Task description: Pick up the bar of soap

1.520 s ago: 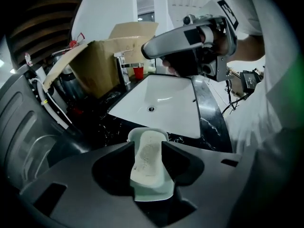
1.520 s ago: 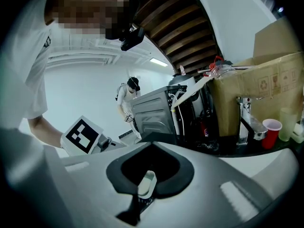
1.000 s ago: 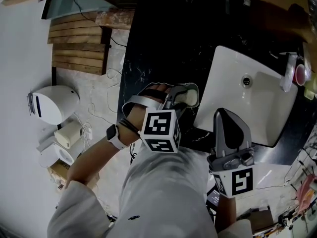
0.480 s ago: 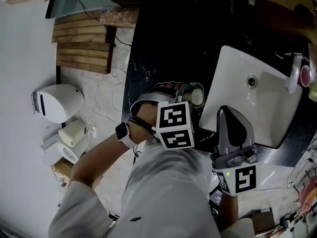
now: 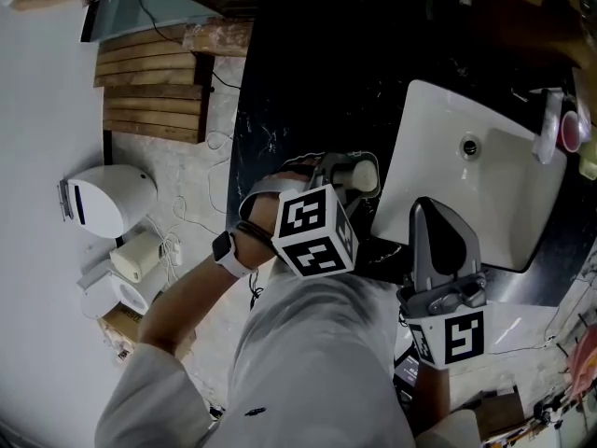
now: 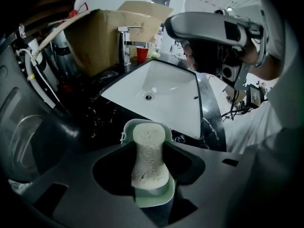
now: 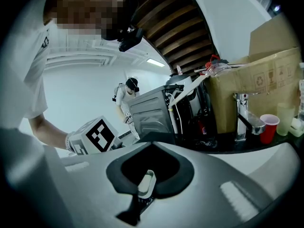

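A pale bar of soap lies in a light green soap dish on the black marble counter, just left of the white sink. My left gripper points steeply down at it. Its jaws press on both long sides of the dish's near end. In the head view the soap shows just past the left gripper and its marker cube. My right gripper hangs shut and empty over the sink's near rim. Through the right gripper, a sliver of what looks like the dish shows.
A chrome tap and a red cup stand behind the sink, beside a cardboard box. A grey appliance is to the left. On the floor are wooden slats and a white bin.
The left gripper's marker cube has rolled about its own axis while staying over the dish. The right gripper has kept still.
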Tool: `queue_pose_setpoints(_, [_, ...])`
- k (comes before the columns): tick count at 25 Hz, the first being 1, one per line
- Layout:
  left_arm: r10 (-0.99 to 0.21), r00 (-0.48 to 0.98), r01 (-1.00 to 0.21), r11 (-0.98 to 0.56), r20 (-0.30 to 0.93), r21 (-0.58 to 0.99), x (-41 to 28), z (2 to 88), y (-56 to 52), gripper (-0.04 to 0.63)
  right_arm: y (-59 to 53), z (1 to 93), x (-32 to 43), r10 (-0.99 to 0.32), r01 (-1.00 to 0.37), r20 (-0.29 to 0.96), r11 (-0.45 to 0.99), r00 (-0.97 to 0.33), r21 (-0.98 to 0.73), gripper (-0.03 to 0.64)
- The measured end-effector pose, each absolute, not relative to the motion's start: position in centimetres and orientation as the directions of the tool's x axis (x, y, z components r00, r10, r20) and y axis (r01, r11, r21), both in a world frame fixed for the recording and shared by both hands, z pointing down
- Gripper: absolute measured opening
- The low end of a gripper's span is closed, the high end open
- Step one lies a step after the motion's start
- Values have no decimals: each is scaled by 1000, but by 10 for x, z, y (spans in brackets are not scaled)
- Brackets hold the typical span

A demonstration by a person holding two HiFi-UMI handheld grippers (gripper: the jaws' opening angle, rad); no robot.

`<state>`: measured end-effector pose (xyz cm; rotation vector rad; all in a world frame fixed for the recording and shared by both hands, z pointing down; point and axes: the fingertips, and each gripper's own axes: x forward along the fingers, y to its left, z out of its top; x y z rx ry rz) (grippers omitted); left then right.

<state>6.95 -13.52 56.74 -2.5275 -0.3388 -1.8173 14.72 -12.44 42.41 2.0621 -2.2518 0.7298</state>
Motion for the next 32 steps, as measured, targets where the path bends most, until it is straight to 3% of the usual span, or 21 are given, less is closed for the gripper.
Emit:
queue_pose_setpoints(17, [160, 448, 34, -986, 879, 162, 65, 548, -138, 176, -114, 413, 139, -947, -948, 293, 36, -134, -318, 9])
queue_pose_setpoints(32, [36, 651, -105, -985, 758, 138, 68, 500, -155, 175, -104, 392, 133, -955, -958, 269, 48, -127, -283, 9])
